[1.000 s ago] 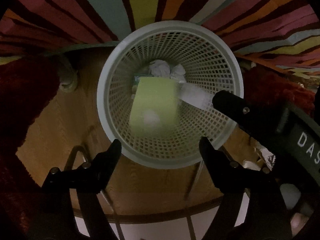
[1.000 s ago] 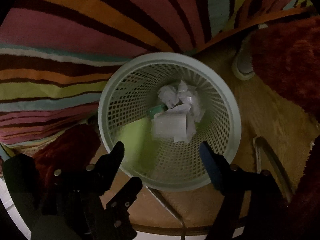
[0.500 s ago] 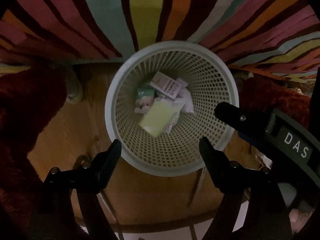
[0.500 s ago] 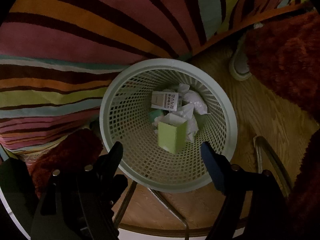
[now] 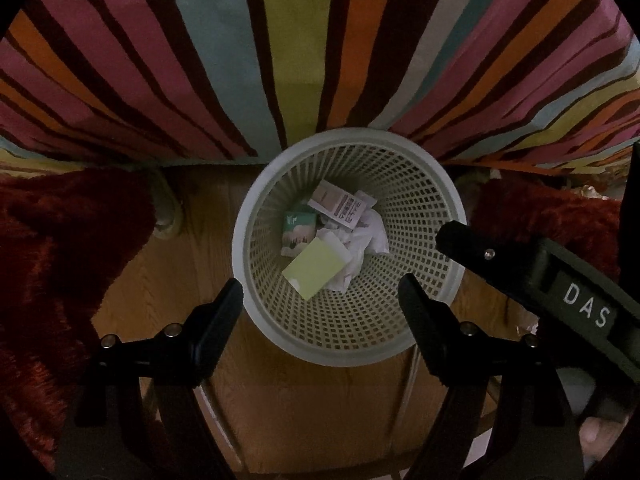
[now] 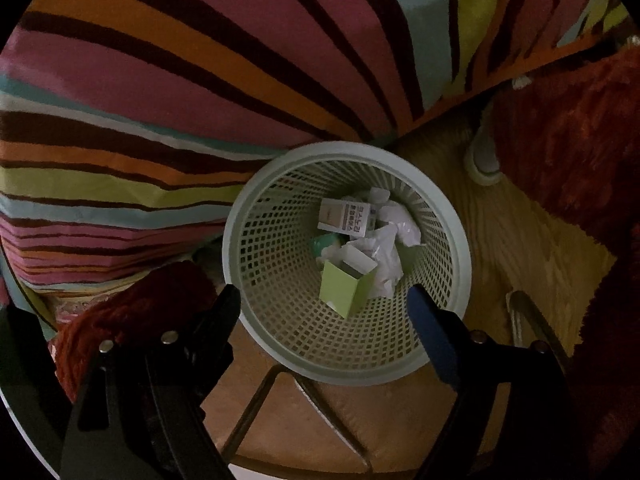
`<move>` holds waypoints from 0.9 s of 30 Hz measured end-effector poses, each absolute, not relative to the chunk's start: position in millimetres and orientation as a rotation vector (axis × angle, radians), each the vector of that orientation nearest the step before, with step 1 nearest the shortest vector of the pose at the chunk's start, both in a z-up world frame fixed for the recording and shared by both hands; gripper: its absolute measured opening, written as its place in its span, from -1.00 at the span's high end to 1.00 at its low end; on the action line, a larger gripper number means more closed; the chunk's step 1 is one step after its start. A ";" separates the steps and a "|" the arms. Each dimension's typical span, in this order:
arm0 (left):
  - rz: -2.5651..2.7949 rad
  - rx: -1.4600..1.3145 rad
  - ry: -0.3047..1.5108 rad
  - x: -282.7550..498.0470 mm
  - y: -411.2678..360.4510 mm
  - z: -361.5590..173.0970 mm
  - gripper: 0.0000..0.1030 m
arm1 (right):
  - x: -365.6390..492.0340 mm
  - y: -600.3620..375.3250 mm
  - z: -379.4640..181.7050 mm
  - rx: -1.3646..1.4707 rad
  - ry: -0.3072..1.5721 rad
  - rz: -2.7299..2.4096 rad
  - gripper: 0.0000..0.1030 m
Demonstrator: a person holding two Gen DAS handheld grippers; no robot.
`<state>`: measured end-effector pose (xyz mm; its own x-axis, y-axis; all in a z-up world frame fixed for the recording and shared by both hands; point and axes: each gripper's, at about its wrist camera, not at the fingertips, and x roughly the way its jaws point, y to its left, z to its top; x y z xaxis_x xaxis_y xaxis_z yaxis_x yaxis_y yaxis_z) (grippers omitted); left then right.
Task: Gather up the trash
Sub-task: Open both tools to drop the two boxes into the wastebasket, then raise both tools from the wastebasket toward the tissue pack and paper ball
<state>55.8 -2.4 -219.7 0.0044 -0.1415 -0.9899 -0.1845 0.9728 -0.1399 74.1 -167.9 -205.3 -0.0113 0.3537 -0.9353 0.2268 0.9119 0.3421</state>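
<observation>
A pale mesh waste basket (image 5: 432, 304) stands on the wooden floor, seen from above; it also shows in the right wrist view (image 6: 280, 320). Inside lie a light green box (image 5: 314, 268), a white printed box (image 5: 340, 206), a small green packet (image 5: 298, 230) and crumpled white paper (image 5: 368, 236). In the right wrist view the green box (image 6: 344, 290) lies below the white box (image 6: 344, 216) and paper (image 6: 390, 252). My left gripper (image 5: 320, 300) is open and empty above the basket's near rim. My right gripper (image 6: 324, 304) is open and empty above the basket; its finger shows in the left view (image 5: 480, 250).
A striped multicoloured bedcover (image 5: 280, 60) hangs behind the basket. Dark red fluffy rugs (image 5: 60, 248) lie on both sides, also at the right in the right wrist view (image 6: 572, 140). A pale slipper (image 6: 482, 160) lies on the floor. Metal chair legs (image 6: 256, 412) run below the basket.
The green box and the white box have dropped out of the grippers and settled at the basket's bottom. Both grippers have risen away from the basket, which looks smaller now.
</observation>
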 end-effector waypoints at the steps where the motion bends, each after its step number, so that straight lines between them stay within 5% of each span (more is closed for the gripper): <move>1: 0.032 -0.259 1.566 55.5 -2.3 -217.4 -0.52 | 74.2 -166.9 -203.7 0.451 1.592 0.109 -0.57; 27: 0.066 -0.214 1.168 59.6 23.1 -91.0 -0.52 | 87.7 -165.3 -67.2 0.206 1.054 0.190 -0.57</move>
